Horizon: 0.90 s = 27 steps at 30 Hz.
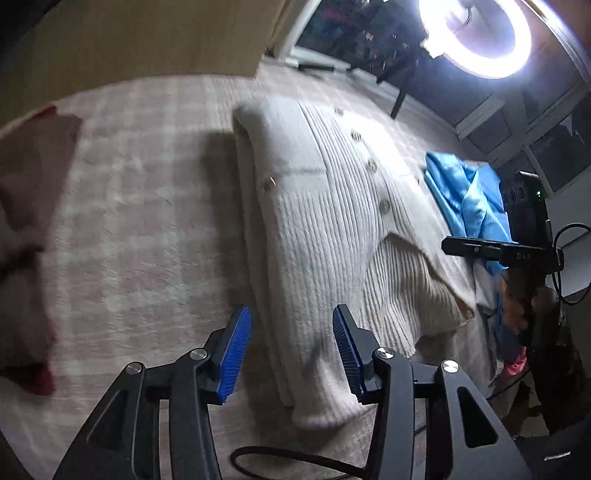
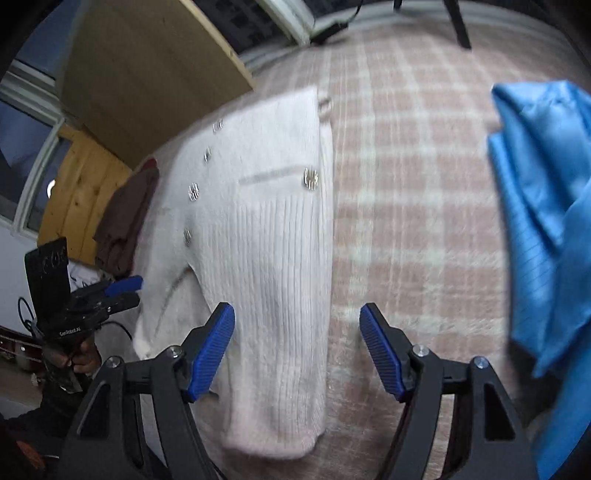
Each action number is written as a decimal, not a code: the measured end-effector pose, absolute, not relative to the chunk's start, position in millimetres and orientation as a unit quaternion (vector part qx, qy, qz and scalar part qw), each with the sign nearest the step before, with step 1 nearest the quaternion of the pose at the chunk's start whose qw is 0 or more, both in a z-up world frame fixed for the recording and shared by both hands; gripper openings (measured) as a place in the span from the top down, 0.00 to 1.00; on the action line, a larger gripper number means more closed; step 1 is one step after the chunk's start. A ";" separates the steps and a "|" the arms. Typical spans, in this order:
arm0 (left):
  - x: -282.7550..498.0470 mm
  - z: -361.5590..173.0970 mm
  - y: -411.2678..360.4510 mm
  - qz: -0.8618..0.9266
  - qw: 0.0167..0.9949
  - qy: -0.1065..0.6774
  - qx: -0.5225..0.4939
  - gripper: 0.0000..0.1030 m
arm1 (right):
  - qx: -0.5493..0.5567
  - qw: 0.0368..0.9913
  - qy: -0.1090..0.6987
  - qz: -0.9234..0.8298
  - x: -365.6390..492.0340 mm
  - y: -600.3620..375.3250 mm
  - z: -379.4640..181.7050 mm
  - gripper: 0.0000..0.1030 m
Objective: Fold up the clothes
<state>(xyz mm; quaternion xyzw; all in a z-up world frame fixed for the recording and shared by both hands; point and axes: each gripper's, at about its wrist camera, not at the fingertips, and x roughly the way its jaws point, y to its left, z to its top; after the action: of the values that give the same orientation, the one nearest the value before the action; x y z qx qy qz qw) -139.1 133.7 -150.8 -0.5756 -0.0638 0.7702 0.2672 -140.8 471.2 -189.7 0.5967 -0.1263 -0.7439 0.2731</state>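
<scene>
A cream ribbed cardigan (image 1: 325,229) with metal buttons lies on a pink checked bedspread (image 1: 140,206), its sides folded in to a long narrow shape. My left gripper (image 1: 291,321) hovers open over the near left edge of the cardigan, its blue pads clear of the knit. In the right wrist view the same cardigan (image 2: 266,258) runs away from me. My right gripper (image 2: 297,314) stands open above its near right edge, one pad over the knit and one over the bedspread (image 2: 413,221). The left gripper (image 2: 122,291) shows at the far left, held by a hand.
A crumpled blue garment (image 1: 465,199) (image 2: 546,221) lies right of the cardigan. A brown and red cloth (image 1: 29,221) (image 2: 129,214) lies to its left. A bright ring light (image 1: 476,33) stands beyond the bed. A black cable (image 1: 295,461) loops at the near edge.
</scene>
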 end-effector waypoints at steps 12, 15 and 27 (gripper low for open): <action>-130.5 -159.5 162.6 0.766 0.267 -0.003 -0.585 0.46 | 0.569 0.297 -0.047 -0.765 -131.6 441.5 -195.1 0.32; -130.6 -156.3 166.0 0.771 0.253 0.008 -0.584 0.49 | 0.565 0.287 -0.004 -0.774 -128.3 426.7 -194.0 0.32; -141.1 -159.2 173.5 0.778 0.230 0.018 -0.584 0.48 | 0.559 0.271 -0.046 -0.783 -136.1 434.3 -195.7 0.24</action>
<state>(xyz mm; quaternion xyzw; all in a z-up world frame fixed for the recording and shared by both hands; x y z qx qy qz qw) -141.1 173.5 -159.2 -0.5841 0.0177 0.7781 0.2303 -136.1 434.3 -195.7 0.5588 -0.0465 -0.7825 0.2706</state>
